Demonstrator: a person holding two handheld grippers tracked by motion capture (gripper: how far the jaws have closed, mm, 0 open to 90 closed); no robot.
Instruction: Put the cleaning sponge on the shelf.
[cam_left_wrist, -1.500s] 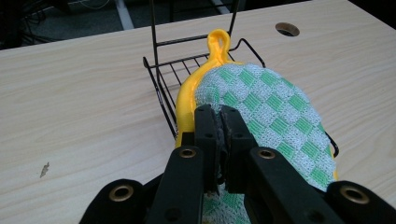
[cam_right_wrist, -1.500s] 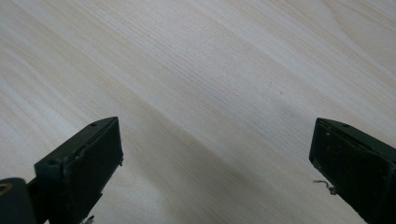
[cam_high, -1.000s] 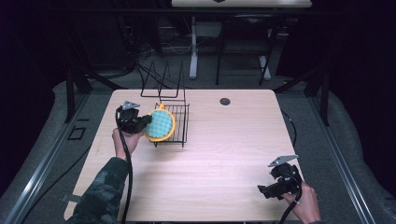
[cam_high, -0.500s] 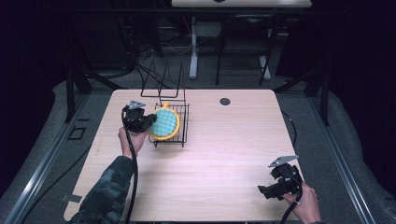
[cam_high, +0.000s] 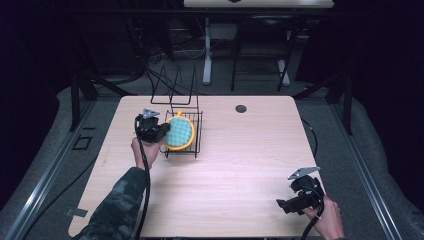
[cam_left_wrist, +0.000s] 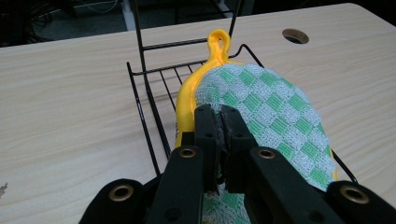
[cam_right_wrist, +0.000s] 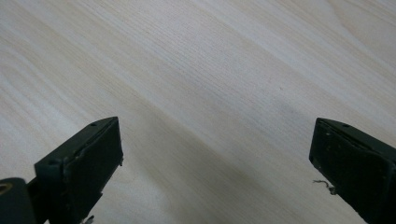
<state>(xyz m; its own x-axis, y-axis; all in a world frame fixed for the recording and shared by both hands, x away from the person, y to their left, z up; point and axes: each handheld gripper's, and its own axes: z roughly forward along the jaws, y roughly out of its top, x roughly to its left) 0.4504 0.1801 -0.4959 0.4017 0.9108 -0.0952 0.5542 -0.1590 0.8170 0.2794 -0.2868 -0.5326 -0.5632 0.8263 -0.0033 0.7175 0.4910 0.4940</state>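
A round pot holder, green-and-white checked with a yellow rim and a yellow loop, stands on edge over the black wire rack at the table's back left. My left gripper is shut on the pot holder's near edge, its jaws pinched together on the cloth. My right gripper sits low near the table's front right corner, open, with bare wood between its jaws.
The wire rack has tall black prongs rising behind it. A dark round hole sits in the wooden tabletop behind the middle. Dark floor and desk legs lie beyond the far edge.
My left gripper has carried the pot holder a little toward the far side, from the rack's near left edge to over its basket. The right gripper has stayed put.
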